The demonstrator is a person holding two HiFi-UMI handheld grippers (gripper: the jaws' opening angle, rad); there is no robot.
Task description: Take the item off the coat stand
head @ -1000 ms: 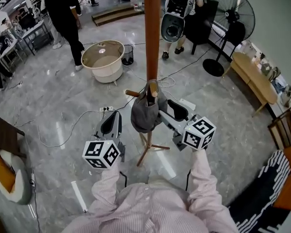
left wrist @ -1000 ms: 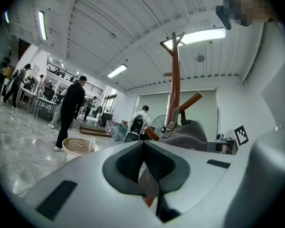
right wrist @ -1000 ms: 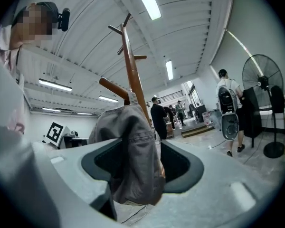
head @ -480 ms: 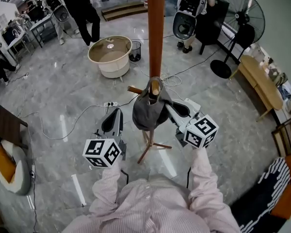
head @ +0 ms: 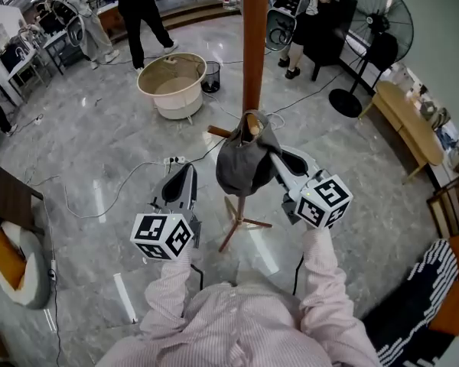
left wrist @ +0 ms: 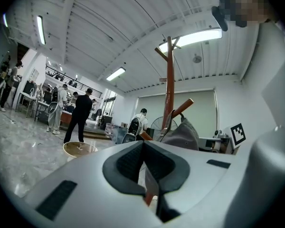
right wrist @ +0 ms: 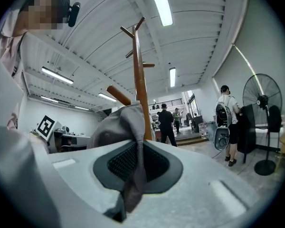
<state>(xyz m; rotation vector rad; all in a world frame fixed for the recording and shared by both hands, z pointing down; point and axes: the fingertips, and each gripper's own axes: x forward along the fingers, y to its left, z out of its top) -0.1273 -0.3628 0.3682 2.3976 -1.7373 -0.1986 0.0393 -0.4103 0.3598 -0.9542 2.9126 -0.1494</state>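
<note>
Pinching a fold of the grey cap [head: 243, 170], right gripper [head: 278, 159]: jaws closing, fabric pressed between the pads. Left gripper [head: 185, 173]: jaws together, nothing between them, held just left of the cap and apart from it. Cap: hung over a low peg [head: 250, 122] of the wooden coat stand [head: 254, 44], crown sagging below the peg. Beyond: cream round tub [head: 171, 84] on the grey marble floor [head: 84, 151]; black pedestal fan [head: 373, 23] and wooden bench [head: 404, 122] at far right.
</note>
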